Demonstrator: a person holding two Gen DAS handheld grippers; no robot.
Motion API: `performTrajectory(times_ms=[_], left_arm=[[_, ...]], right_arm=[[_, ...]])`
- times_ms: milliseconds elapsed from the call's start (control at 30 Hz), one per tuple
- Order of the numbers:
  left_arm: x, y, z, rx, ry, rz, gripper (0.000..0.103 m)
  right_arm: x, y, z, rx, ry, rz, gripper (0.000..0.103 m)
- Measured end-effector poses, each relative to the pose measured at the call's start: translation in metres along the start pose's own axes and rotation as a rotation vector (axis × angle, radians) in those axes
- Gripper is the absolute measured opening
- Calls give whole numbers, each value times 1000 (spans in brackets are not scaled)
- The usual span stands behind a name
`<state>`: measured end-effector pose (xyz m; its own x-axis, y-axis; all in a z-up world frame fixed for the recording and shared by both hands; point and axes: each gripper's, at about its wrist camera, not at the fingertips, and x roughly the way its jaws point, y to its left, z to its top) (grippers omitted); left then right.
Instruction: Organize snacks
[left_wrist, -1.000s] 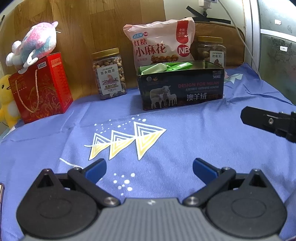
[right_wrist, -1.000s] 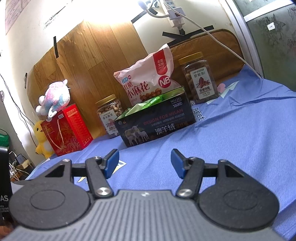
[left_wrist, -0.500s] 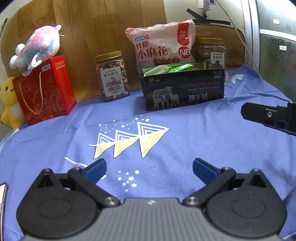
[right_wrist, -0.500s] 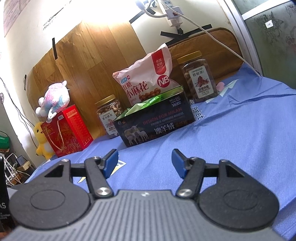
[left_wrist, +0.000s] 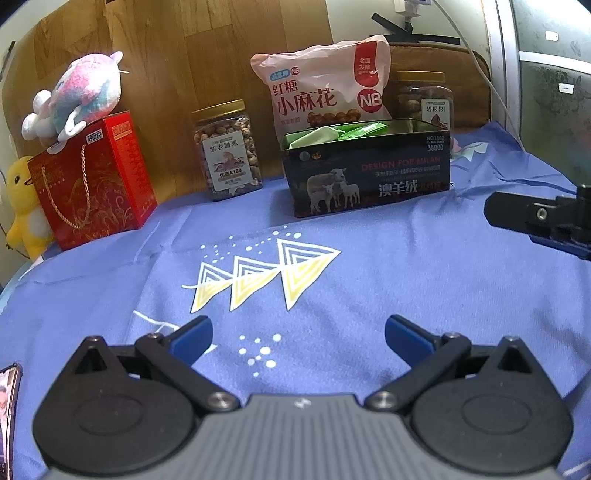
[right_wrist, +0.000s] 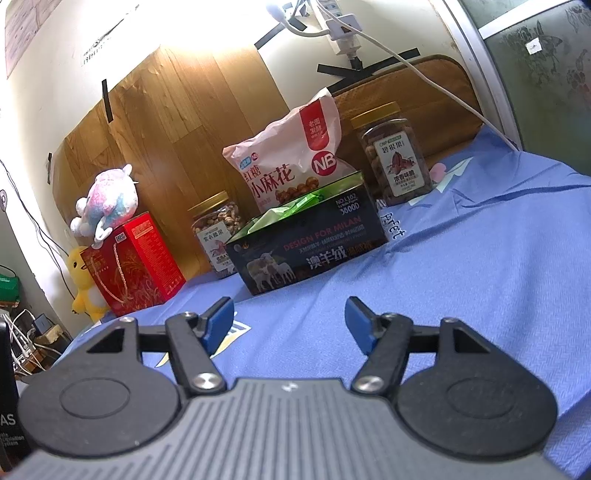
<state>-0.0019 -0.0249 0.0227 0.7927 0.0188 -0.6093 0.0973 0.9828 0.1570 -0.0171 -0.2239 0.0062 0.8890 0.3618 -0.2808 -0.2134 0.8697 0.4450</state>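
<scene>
Left gripper (left_wrist: 298, 334): jaws spread wide, nothing between them, held low over the blue cloth (left_wrist: 388, 266) well in front of the tin (left_wrist: 369, 173). Right gripper (right_wrist: 290, 325): jaws likewise wide apart and empty, also held in front of the tin; its tip shows at the right edge of the left wrist view.

Tin: dark, open-topped, standing on the cloth near the wooden board (left_wrist: 207, 55). Green packets (left_wrist: 332, 132) lie inside it, showing above the rim. Directly behind the tin, a pink snack bag (left_wrist: 321, 85) stands upright. Left of the tin stands a nut jar (left_wrist: 228, 149); behind its right end stands a second jar (right_wrist: 395, 155). Further left of the tin, a red gift box (left_wrist: 92, 181) carries a plush toy (left_wrist: 77, 99). No loose snack is seen on the cloth in front of the tin.

Judgement: packets in the tin and jars ranged around it fit either a sorting finished or one where bag and jars await placing; the pictures do not settle which, so no particular move is advised.

For any grasp here: approach the tin from above to clear its rim, pinch soft packets lightly at an edge, and take jars across the body, not the lid.
</scene>
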Motion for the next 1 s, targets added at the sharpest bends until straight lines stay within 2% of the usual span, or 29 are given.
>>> performTrajectory(times_ms=[1000], left_arm=[[-1, -5, -3, 46, -13, 58, 103]], right_arm=[[0, -2, -3, 13, 0, -6, 72]])
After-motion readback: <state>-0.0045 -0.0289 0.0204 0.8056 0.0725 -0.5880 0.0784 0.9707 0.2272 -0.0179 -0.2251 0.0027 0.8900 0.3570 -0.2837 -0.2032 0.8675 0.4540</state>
